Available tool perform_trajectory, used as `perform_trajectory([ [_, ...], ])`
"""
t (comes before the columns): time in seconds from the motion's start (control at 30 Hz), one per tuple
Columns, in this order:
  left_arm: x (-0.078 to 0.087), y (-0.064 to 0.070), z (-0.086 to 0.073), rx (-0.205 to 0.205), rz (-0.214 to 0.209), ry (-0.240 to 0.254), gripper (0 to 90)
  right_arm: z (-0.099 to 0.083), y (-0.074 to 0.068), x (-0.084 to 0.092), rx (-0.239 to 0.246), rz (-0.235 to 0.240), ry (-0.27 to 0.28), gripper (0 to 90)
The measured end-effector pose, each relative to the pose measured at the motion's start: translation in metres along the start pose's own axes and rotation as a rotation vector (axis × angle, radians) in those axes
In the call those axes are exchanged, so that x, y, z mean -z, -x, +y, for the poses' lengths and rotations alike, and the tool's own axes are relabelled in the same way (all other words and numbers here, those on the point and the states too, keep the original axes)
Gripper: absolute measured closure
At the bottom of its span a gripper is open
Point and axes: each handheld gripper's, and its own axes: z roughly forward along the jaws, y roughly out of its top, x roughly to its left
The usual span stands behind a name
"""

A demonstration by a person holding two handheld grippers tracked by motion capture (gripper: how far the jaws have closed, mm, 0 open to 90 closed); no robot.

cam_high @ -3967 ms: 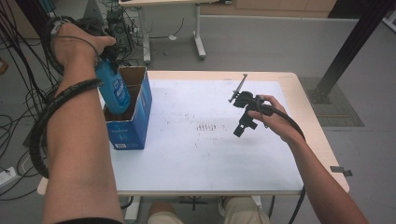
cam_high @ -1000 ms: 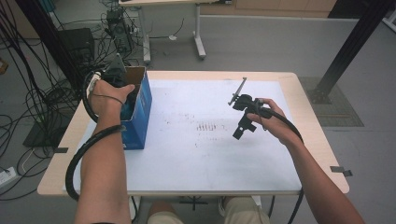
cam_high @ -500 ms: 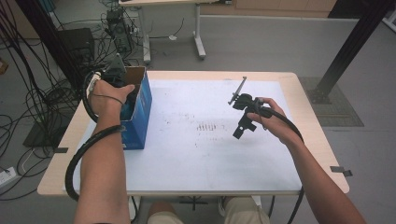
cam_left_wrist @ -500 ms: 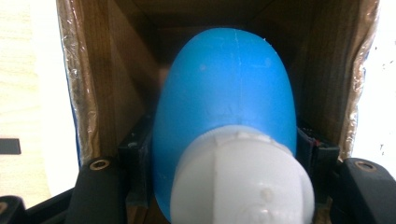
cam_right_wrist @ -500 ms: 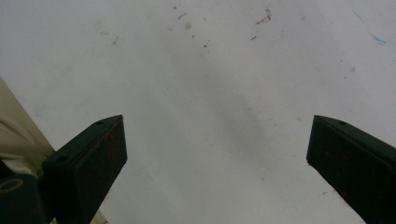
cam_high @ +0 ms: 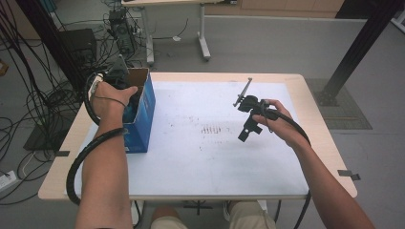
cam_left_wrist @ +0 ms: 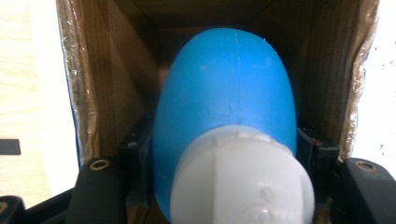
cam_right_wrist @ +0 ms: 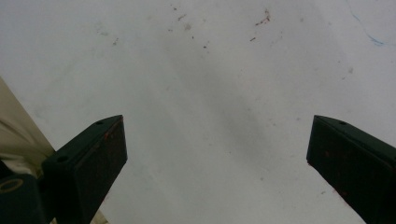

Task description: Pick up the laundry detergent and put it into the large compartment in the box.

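A blue bottle (cam_left_wrist: 224, 102) with a white cap (cam_left_wrist: 240, 182) sits between the jaws of my left gripper (cam_left_wrist: 224, 154), which is shut on its sides. The bottle is down inside an open cardboard box (cam_left_wrist: 107, 70), cap toward the camera. From above, the box (cam_high: 143, 119) is blue outside and stands at the table's left edge, with my left gripper (cam_high: 131, 100) reaching into its top. My right gripper (cam_high: 249, 131) hovers over the white mat right of centre, jaws pointing down. Its jaws (cam_right_wrist: 217, 135) stand wide open with nothing between them.
A white mat (cam_high: 200, 157) covers most of the wooden table (cam_high: 310, 90), with small dark marks (cam_high: 212, 129) near its middle. Cables (cam_high: 28, 109) lie on the floor to the left. Another table's legs (cam_high: 203, 33) stand behind, and a black post (cam_high: 353, 52) rises at the right.
Four seconds ago my left gripper held the blue bottle above the box; it has since gone down into the box. Over the last second neither hand has moved.
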Motion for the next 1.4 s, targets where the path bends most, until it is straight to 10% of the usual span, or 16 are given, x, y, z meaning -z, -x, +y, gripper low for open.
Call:
perform_trajectory([
  [1.4, 0.0, -0.0001, -0.0001, -0.002, -0.001, 0.001, 36.8, -0.0019, -0.0006, 0.0017, -0.005, -0.003, 0.008, 4.9],
])
